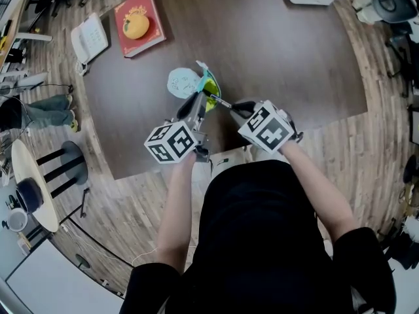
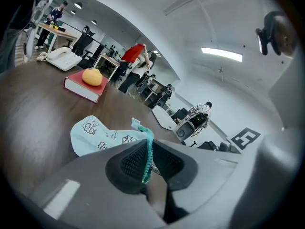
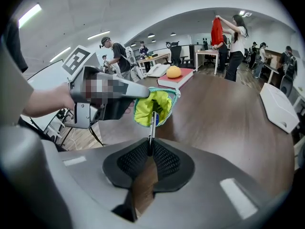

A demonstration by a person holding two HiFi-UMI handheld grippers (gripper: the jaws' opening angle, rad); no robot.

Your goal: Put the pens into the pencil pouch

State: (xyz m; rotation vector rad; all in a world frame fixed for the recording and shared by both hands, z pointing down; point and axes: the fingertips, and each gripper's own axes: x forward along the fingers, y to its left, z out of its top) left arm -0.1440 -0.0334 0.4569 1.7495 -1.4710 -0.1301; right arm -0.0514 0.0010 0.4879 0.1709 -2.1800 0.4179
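Upper centre of the head view, the left gripper (image 2: 147,162) pinches the teal zip edge of the pencil pouch (image 1: 183,82) & the right gripper (image 3: 150,149) clamps a pen (image 3: 151,125), tip at the yellow mouth; risk: floppy mouth could sag shut, or pen goes in off-line, catches the rim & drops to the table (image 1: 281,64).

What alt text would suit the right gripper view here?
The right gripper holds a pen by its end, tip aimed into the open, yellow-lined pencil pouch. The left gripper pinches the pouch's rim; a brown table lies behind.
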